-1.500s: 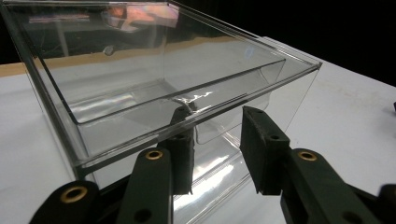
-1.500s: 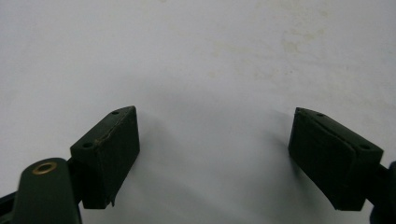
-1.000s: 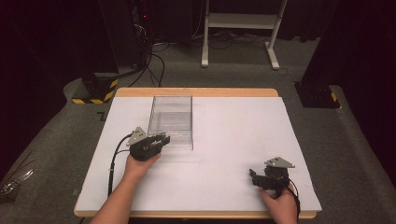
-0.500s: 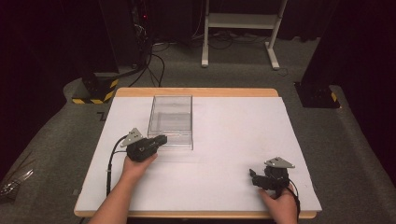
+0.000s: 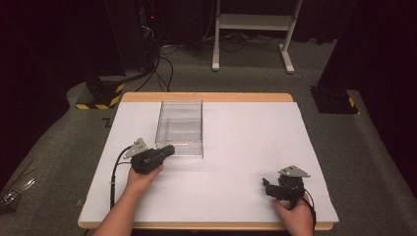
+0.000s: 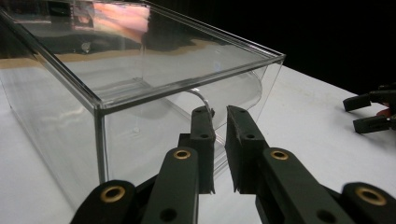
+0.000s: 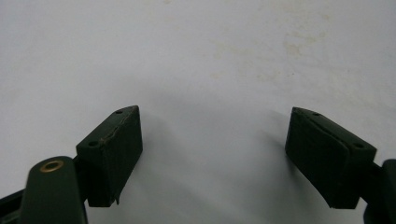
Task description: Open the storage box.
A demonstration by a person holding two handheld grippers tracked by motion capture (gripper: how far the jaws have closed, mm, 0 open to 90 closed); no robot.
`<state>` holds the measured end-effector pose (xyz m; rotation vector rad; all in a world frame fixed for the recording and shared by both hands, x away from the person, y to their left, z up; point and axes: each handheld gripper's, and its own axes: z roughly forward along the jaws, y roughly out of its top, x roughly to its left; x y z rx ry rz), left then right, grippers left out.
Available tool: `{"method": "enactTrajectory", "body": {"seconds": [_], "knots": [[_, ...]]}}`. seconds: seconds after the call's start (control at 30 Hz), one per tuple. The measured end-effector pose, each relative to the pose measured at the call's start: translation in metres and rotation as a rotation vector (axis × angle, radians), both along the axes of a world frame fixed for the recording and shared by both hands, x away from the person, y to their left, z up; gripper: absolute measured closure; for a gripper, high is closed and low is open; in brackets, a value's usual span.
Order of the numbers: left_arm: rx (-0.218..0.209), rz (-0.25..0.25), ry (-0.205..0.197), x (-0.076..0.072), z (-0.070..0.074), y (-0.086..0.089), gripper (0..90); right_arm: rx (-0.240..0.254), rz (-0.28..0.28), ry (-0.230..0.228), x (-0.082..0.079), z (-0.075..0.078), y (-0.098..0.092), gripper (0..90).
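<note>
A clear plastic box [image 5: 180, 127] stands open-topped on the white table [image 5: 246, 137], left of centre. My left gripper [image 5: 170, 149] lies just before the box's near wall, at its left corner. In the left gripper view the clear box [image 6: 140, 93] is close ahead, with a curved cut-out in its near wall. There my left gripper [image 6: 220, 149] has its jaws drawn together to a thin slit, and I see nothing between them. My right gripper [image 5: 266, 187] rests near the table's front right. Seen from its own camera, my right gripper [image 7: 212, 154] is wide open over bare table.
The wooden table edge [image 5: 206, 97] runs along the far side. Beyond it are a white frame stand [image 5: 253, 29], cables on the grey floor and a yellow-black striped base [image 5: 103, 96]. The right gripper's jaws [image 6: 369, 112] show at the right of the left gripper view.
My left gripper has drawn back slightly toward the person, away from the box's near wall. The right gripper has stayed in place.
</note>
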<state>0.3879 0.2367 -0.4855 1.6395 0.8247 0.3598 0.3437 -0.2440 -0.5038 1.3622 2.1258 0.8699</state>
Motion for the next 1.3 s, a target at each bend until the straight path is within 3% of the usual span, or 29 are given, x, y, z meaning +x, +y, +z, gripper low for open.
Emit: {"method": "enactTrajectory", "body": {"seconds": [1.3], "knots": [[0.006, -0.074, 0.006, -0.047, 0.001, 0.004, 83.2, 0.007, -0.001, 0.010, 0.000, 0.000, -0.001, 18.9]]}}
